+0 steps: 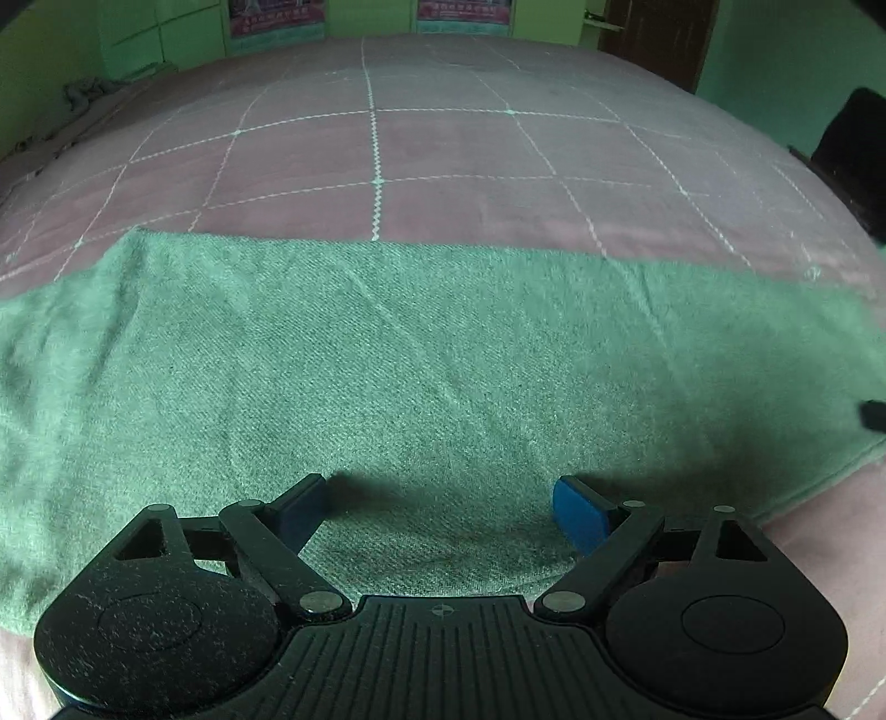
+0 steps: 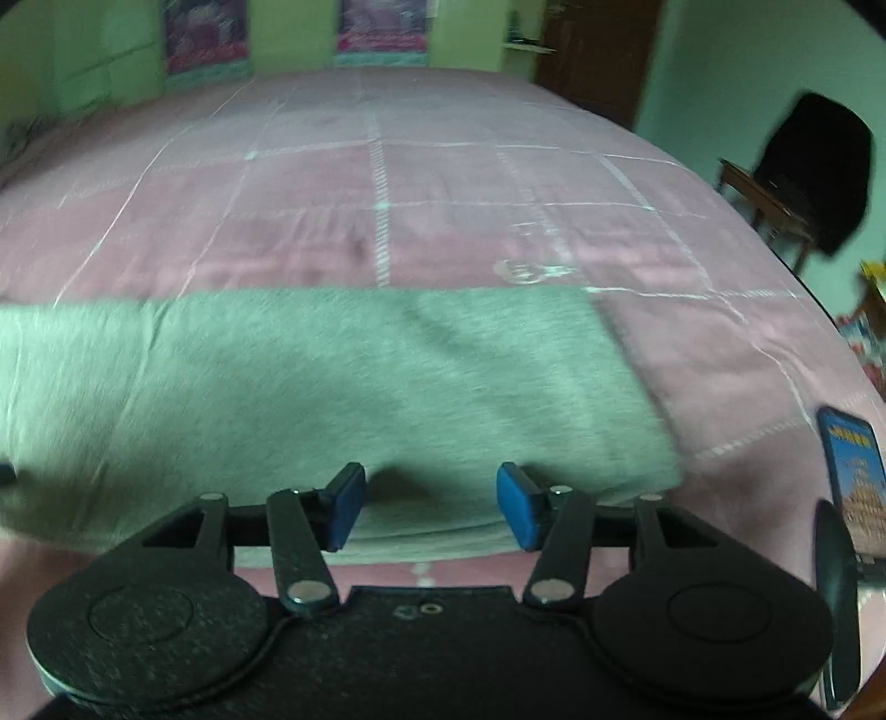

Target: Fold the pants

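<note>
Pants (image 1: 421,354): green, lying flat in a long band across the pink bed cover (image 1: 443,155), near its front edge; in the right view the band ends at about 3 o'clock, so that camera is over one end
Why flat: the cloth looks already laid double and smoothed, which I judge prepares the next fold
Left tongs (image 1: 440,507): wide open, nothing between the blue pads, over the pants near the front edge at 6 o'clock
Right tongs (image 2: 431,507): open, holding nothing, over the front edge at 6 o'clock
Why both low: I think each one aims for a grip on the near edge
Writing: posters (image 1: 277,14) on the far wall at 12 o'clock and a phone (image 2: 850,476) at 3 o'clock carry print, too blurred to read
</note>
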Available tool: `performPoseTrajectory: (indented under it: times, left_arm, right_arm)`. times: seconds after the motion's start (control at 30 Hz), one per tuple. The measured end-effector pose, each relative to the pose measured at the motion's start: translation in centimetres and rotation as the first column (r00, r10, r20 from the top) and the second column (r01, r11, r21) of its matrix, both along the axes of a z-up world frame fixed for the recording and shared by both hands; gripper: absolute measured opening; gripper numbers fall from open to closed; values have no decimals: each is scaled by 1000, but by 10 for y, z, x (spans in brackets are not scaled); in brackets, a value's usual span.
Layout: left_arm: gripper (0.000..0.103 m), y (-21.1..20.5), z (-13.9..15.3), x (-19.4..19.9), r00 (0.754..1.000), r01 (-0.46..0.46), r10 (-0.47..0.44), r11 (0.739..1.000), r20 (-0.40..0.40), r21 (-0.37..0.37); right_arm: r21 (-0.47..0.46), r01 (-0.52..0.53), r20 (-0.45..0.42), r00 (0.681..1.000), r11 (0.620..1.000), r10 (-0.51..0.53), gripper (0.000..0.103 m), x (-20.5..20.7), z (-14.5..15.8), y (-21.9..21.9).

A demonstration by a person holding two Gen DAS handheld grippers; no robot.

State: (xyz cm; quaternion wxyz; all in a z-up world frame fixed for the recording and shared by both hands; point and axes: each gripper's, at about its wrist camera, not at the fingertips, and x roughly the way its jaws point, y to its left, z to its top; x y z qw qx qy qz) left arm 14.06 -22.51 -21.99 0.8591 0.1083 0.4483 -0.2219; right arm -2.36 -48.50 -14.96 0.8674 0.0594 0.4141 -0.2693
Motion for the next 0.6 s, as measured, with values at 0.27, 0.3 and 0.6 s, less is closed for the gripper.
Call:
performPoseTrajectory:
  times: [0.27, 0.3, 0.6]
  left_arm:
    - [87, -18, 14, 0, 999, 35, -35, 999, 1, -26]
    - [87, -22, 13, 0, 999, 38, -38, 999, -6, -31]
    - [88, -35, -2, -3, 998, 59, -58, 998, -10, 9]
  right_arm:
    - [153, 181, 36, 981, 971, -189, 58, -45, 8, -53]
    - [168, 202, 33, 977, 965, -210, 58, -49, 8, -58]
    - [308, 294, 69, 942, 905, -330, 51, -47, -6, -85]
